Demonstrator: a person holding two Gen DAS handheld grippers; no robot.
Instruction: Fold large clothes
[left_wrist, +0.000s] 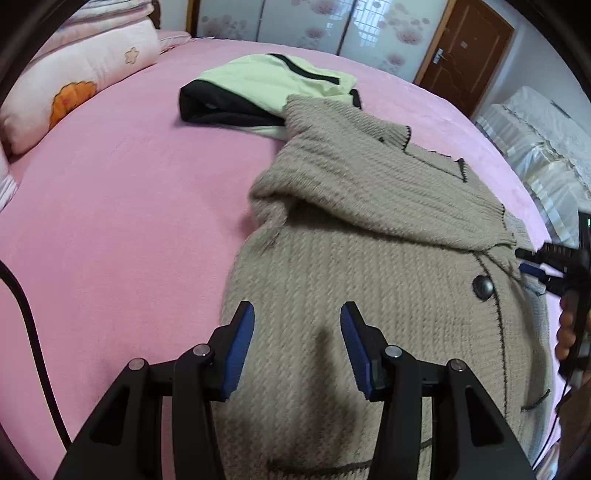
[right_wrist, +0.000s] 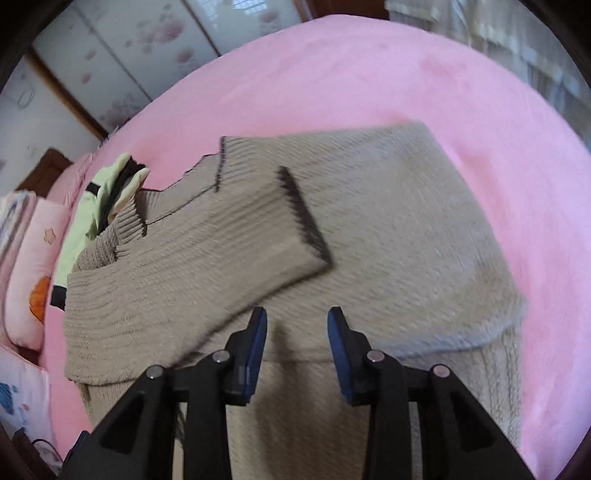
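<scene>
Left wrist view: left gripper (left_wrist: 297, 325) hangs over the near part of a beige knit cardigan (left_wrist: 369, 295), jaws apart w/ nothing btwn the blue pads, just knit showing below the gap. Cardigan lies spread on the pink bedspread (left_wrist: 129, 221), center-right of view, one sleeve (left_wrist: 332, 166) folded across the body toward far left; dark button (left_wrist: 482, 287) on the front at right, beside a thin dark trim line. Beyond the sleeve, far center, a pale green & black garment (left_wrist: 266, 92) sits bunched on the bed, touching the sleeve's far end. Pink pillow (left_wrist: 74, 85) w/ orange flower at far left, wooden door (left_wrist: 465, 51) far right. At right edge the right gripper (left_wrist: 532, 264) comes in over the cardigan's edge, a hand (left_wrist: 567, 325) on its handle; can't tell from here whether it's touching the fabric. Right wrist view (blurred): right gripper (right_wrist: 297, 325) over the cardigan (right_wrist: 388, 240), jaws partly apart, nothing pinched btwn pads. Sleeve cuff (right_wrist: 303, 218) w/ dark edging lies across the body just beyond the tips. Green/black garment (right_wrist: 107, 199) at far left, pillow (right_wrist: 33, 258) left edge, bedspread (right_wrist: 369, 74) all around.
</scene>
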